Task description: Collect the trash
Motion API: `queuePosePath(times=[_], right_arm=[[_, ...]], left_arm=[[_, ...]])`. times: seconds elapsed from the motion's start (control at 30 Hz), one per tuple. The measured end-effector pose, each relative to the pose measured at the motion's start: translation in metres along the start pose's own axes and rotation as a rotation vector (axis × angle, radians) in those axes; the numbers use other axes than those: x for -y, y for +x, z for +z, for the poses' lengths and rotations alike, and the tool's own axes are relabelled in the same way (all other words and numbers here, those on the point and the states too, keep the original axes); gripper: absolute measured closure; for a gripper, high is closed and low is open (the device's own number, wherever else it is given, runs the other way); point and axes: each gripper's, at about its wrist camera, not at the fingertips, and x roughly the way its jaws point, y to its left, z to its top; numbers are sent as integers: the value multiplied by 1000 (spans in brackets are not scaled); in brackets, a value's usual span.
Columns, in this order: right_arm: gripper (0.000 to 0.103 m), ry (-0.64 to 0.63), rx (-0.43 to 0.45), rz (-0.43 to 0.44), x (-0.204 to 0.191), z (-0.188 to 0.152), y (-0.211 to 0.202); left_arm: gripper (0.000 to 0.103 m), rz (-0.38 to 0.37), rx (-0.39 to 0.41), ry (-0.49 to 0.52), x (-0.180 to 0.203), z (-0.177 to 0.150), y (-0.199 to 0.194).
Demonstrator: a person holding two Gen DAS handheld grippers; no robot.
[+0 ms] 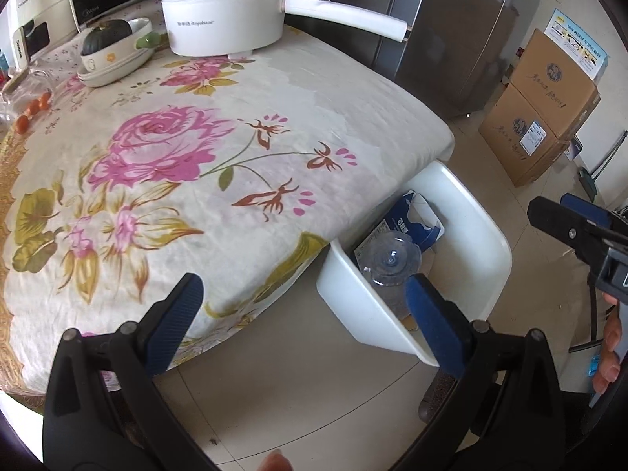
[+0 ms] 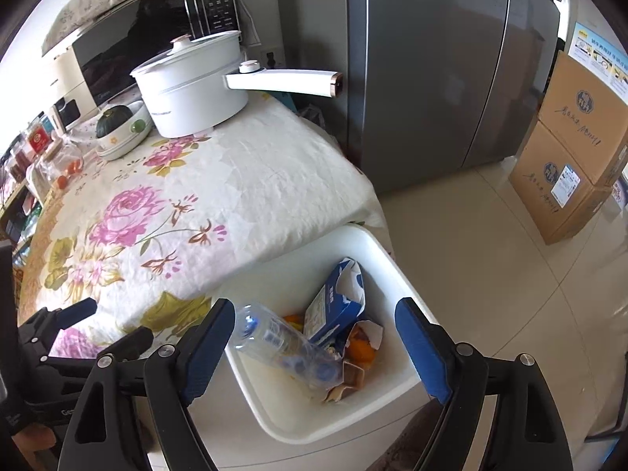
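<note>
Below, at lower centre of the right view, a white bin (image 2: 386, 271) held a bottle (image 2: 274, 339) and a blue carton (image 2: 333, 310). My right gripper (image 2: 314, 349) and left gripper (image 1: 302, 314) were both spread wide, empty.

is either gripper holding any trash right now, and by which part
Nothing is held. The left gripper and right gripper are both open and empty; the plastic bottle and blue carton lie in the white bin.

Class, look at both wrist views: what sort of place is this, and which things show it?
Most likely a home kitchen or dining corner: a microwave, a steel fridge and a white electric pot on a floral-clothed table.
</note>
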Motion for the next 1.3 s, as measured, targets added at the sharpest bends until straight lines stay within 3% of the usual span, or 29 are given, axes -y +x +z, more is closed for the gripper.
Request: queuePosePath(times=[0.47,0.63,0.87,1.07,1.3], right_arm=[[11,-23,56,-74,-18,-31,-31],[1,3,62,-52,-27,-48,-46],[0,-27,185,-100,-40,-67,-80],[0,-11,250,-92,-41,-79,-105],[0,-46,354,-111,-53,-76,-129]], left_arm=[[1,96,95,4,-25,-38,-48],[1,119,122,-16,-29,-52,-64],[1,137,196,-15,-20,-65,-92],[1,145,267,-27,-16,-70,-117],[1,151,338,-42,-14,-69,-136]])
